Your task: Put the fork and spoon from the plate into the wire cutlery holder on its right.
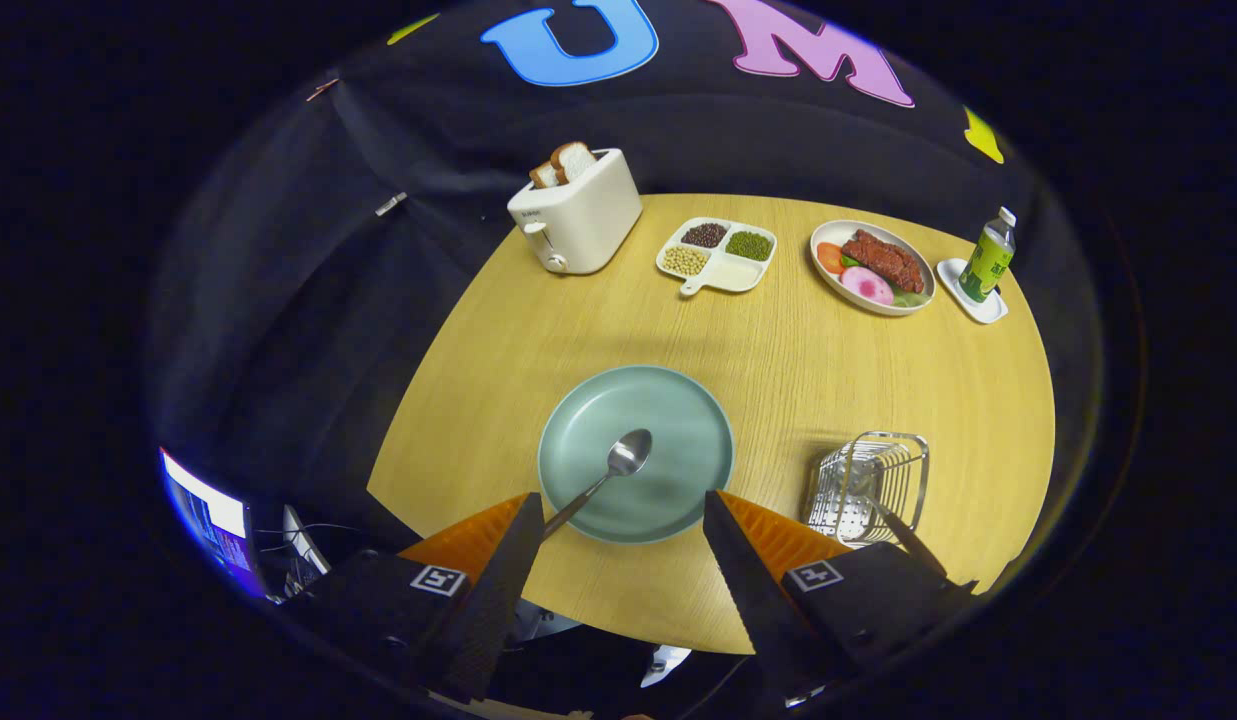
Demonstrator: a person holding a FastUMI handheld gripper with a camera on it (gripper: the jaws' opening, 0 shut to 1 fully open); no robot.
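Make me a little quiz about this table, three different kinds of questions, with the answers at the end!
1. True or false: the spoon lies on the green plate.
2. What sticks out of the toaster? A) bread B) a fork C) a bottle
3. Fill in: the claw is ___, holding nothing.

Key: 1 true. 2 A. 3 open.

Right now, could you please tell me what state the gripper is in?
Gripper: open, holding nothing; above the plate's near edge, with the spoon on it.
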